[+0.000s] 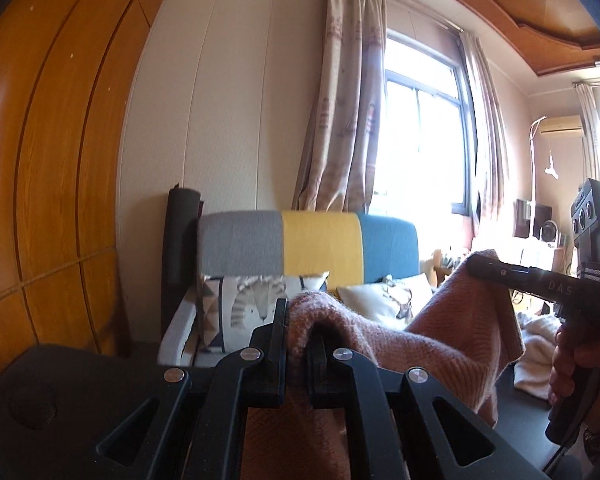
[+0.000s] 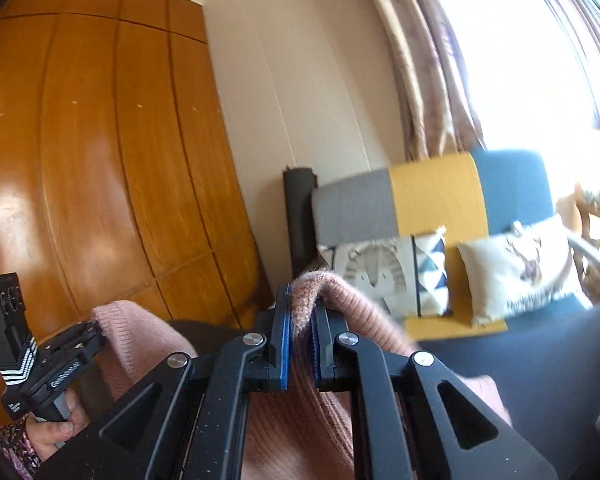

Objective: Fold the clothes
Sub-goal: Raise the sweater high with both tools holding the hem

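A pink knitted sweater [image 1: 452, 332] hangs stretched between both grippers, held up in the air. My left gripper [image 1: 300, 322] is shut on a bunched edge of it. In the left wrist view my right gripper [image 1: 478, 266] bites another edge, higher and to the right, with a hand [image 1: 572, 356] on its grip. The right wrist view shows the right gripper [image 2: 302, 308] shut on a fold of the sweater [image 2: 300, 420], blue pads pressing the knit. The left gripper [image 2: 96, 332] appears at lower left, clamped on the fabric's other end. The lower part of the sweater is hidden below the grippers.
Ahead stands a sofa [image 1: 320, 240] with a grey, yellow and blue back and two printed cushions [image 1: 252, 308]. A wooden wardrobe [image 1: 60, 160] fills the left. A white garment [image 1: 536, 344] lies on the dark surface [image 1: 520, 416] at right. Curtains [image 1: 340, 120] frame a bright window.
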Demonstrator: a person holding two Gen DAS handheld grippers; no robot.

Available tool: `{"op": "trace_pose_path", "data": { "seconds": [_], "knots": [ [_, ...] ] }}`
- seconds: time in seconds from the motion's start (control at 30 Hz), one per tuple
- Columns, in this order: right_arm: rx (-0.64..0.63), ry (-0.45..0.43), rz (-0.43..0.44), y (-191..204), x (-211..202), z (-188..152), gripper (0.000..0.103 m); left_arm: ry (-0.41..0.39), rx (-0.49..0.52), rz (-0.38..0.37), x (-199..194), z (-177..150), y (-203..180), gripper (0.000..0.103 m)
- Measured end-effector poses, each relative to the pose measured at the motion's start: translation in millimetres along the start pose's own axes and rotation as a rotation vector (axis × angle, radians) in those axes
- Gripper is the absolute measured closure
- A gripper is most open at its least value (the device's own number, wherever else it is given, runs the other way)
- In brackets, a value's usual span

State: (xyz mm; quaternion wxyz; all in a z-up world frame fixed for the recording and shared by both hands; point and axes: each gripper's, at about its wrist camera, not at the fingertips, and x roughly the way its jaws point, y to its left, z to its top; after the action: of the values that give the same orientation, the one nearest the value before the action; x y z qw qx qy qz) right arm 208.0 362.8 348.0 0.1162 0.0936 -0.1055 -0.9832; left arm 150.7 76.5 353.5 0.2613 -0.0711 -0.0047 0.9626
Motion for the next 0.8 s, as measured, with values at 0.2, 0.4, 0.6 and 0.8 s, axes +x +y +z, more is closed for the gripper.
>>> {"op": "trace_pose_path", "data": {
  "seconds": [0.2,0.4,0.6,0.8],
  "knots": [
    [-0.095,-0.08,0.045,37,-13,42,0.095,-0.081,-0.042,-0.078,-13,48,-7,0.098],
    [-0.195,-0.175,0.098,77,-26,79,0.095,-0.191,0.0,-0.131,-32,98,-25,0.098],
    [-0.283,-0.27,0.144,116,-49,111,0.095,-0.275,0.023,-0.191,-55,142,-44,0.098],
    [-0.392,-0.358,0.153,152,-74,134,0.095,-0.345,0.065,-0.208,-85,179,-58,0.098]
  ]
}}
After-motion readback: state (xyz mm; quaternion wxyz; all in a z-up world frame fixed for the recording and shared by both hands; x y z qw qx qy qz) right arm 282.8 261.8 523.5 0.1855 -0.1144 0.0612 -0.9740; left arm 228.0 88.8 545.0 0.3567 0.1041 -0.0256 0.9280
